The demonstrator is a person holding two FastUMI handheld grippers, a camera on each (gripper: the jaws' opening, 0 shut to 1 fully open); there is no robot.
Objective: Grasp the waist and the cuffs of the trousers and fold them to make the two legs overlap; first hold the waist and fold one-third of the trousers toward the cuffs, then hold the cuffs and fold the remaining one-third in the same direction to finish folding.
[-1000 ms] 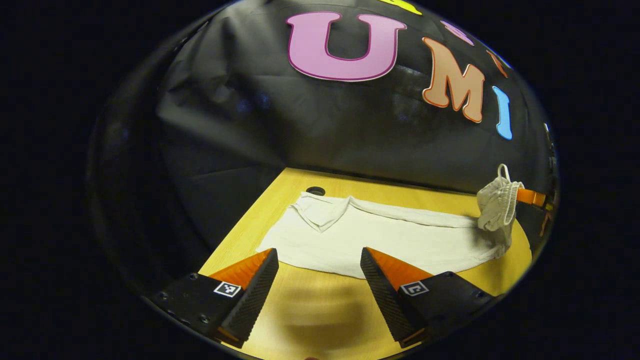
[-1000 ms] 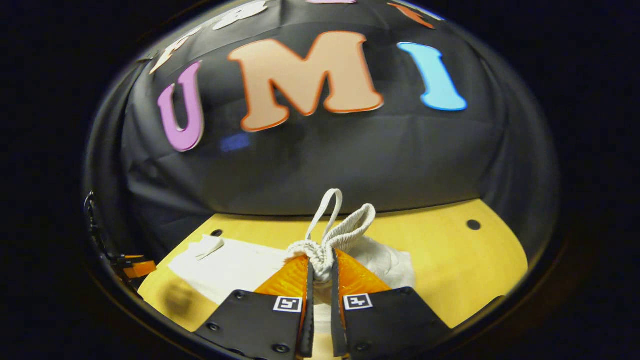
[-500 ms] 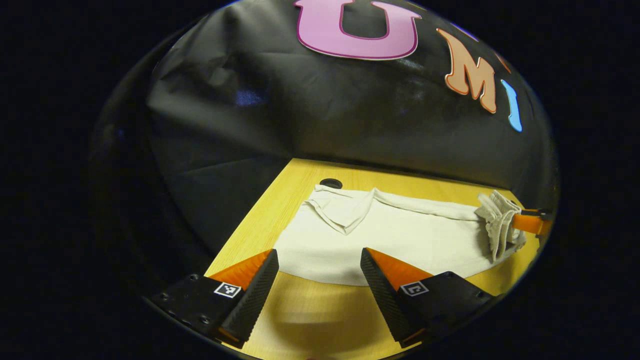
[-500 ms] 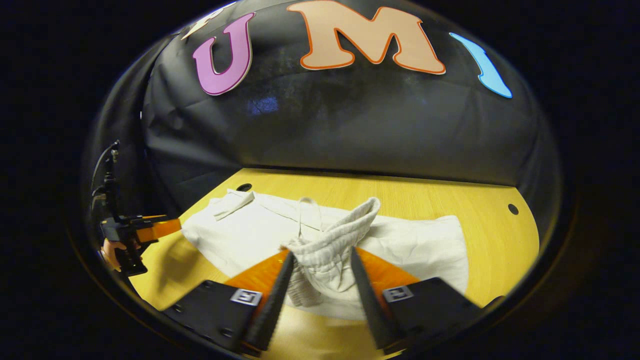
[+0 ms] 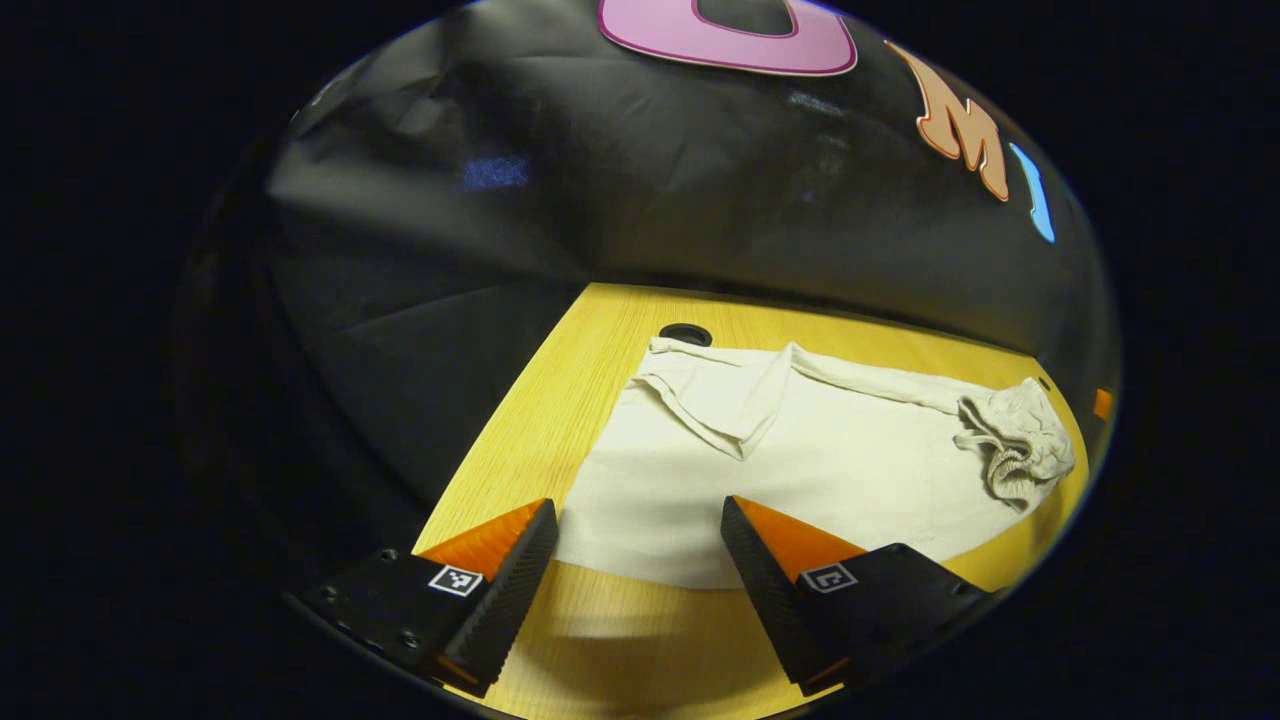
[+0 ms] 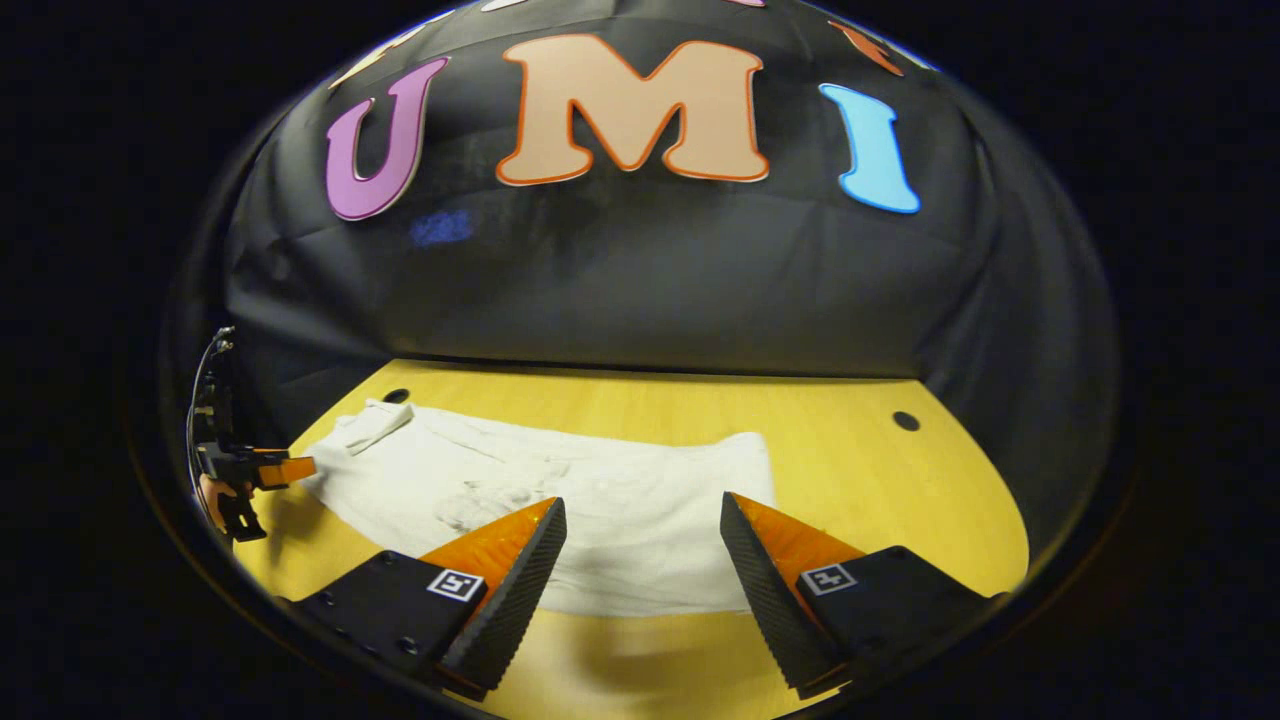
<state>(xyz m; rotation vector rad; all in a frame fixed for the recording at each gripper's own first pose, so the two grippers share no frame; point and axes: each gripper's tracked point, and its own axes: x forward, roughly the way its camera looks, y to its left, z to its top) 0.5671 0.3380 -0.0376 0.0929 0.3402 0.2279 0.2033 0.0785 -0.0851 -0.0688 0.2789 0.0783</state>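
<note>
White cloth, the trousers [image 6: 620, 510], lies flat across the yellow bench [image 6: 880, 480], no longer lifted. The right hand-held gripper [image 6: 640, 540], clamped on the bunched waist [image 5: 1015, 440] a second ago, now stands with jaws apart and empty, drawn back at the near edge. The waist rests crumpled on top of the cloth, so the first one-third fold appears laid down, though untidily. The left hand-held gripper [image 5: 640, 540] is likewise apart, holding nothing, facing the cuffs [image 5: 715, 395] end, where one corner lies turned over. Judgement: the cuff fold remains outstanding.
</note>
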